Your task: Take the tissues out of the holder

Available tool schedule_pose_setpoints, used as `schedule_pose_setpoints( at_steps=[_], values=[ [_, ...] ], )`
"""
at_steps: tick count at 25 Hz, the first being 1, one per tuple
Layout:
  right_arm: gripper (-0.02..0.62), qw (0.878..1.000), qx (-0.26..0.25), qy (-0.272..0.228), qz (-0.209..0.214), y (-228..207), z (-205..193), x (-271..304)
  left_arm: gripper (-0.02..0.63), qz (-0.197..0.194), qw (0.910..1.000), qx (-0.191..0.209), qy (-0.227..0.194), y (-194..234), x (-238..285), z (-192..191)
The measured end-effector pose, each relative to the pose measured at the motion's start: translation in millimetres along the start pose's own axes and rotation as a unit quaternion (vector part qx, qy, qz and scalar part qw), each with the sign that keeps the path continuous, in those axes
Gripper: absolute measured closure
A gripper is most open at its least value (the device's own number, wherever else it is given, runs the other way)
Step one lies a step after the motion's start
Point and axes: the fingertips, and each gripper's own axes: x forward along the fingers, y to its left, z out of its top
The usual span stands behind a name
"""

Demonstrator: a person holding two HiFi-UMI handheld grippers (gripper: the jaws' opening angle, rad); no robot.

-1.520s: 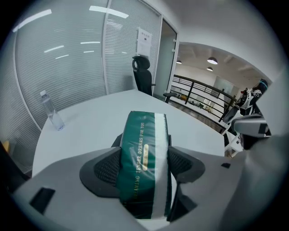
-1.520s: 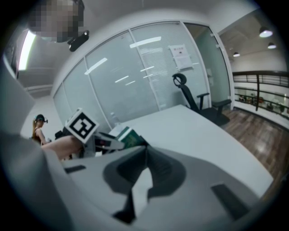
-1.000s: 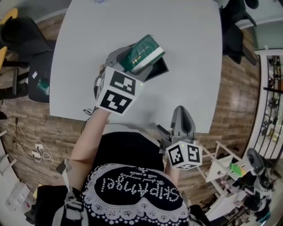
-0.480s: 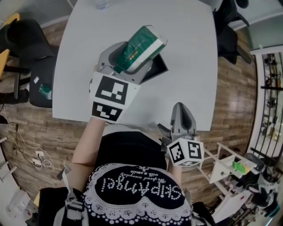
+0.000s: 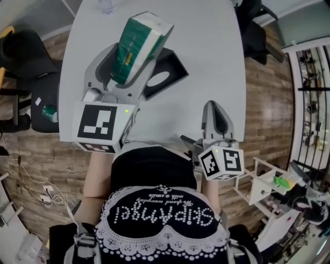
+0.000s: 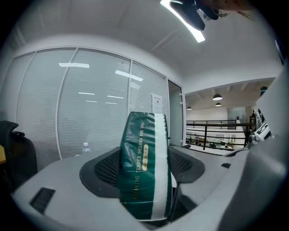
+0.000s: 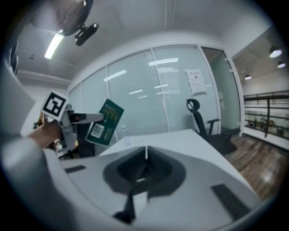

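A green and white tissue pack [image 5: 136,44] is held up in the air above the white table [image 5: 206,51], with my left gripper [image 5: 129,59] shut on its lower half. The left gripper view shows the tissue pack [image 6: 145,167] upright between the two dark pads [image 6: 104,169]. The black holder [image 5: 164,77] lies on the table to the right of the pack, its oval opening showing. My right gripper [image 5: 215,107] hangs shut and holding nothing at the table's front edge. From the right gripper view the tissue pack [image 7: 104,122] appears off to the left, beyond the right gripper [image 7: 145,158].
A small water bottle [image 5: 105,5] stands at the far edge of the table and shows as a bottle [image 7: 124,133] in the right gripper view. Dark office chairs [image 5: 26,49] stand to the left and at the far right [image 5: 252,26]. A white rack [image 5: 268,188] stands on the wooden floor at right.
My left gripper has lifted the tissue pack up and leftward, out of the black holder, which stays on the table. The right gripper has barely moved.
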Motion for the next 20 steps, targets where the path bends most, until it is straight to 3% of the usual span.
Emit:
schedule_pose_setpoints(
  at_steps=[8,20],
  values=[
    [0.561,0.999,-0.018,-0.014,-0.024,-14.9,20.3,-5.2,0.267,0.026,0.9985,-0.021,-0.043,21.5,-40.3,11.7],
    [0.561,0.998,-0.021,-0.048,-0.021,-9.6,49.5,-12.6,0.267,0.046,0.9965,-0.04,-0.057,32.6,-79.3,1.5]
  ],
)
